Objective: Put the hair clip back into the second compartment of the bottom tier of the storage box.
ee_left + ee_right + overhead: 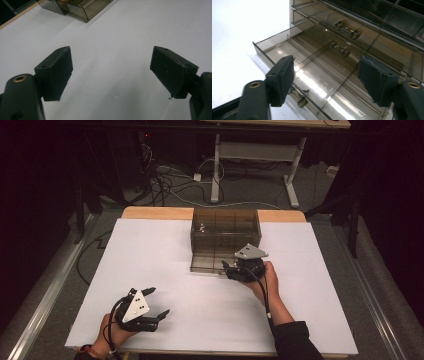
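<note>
1. The drawer box [226, 232] of smoky clear plastic stands at the far middle of the white counter [165, 270]
2. Its lowest drawer [317, 82] is pulled out toward the person, and thin walls divide it into compartments
3. The right tool [234, 268] is just in front of this drawer, with its jaws wide apart and gripping nothing
4. In the right gripper view the small drawer handle [299, 98] sits low between the two jaws, beside the left jaw; I cannot tell if it touches
5. The left tool [159, 302] rests near the front left of the counter, well apart from the box, with jaws open and empty
</note>
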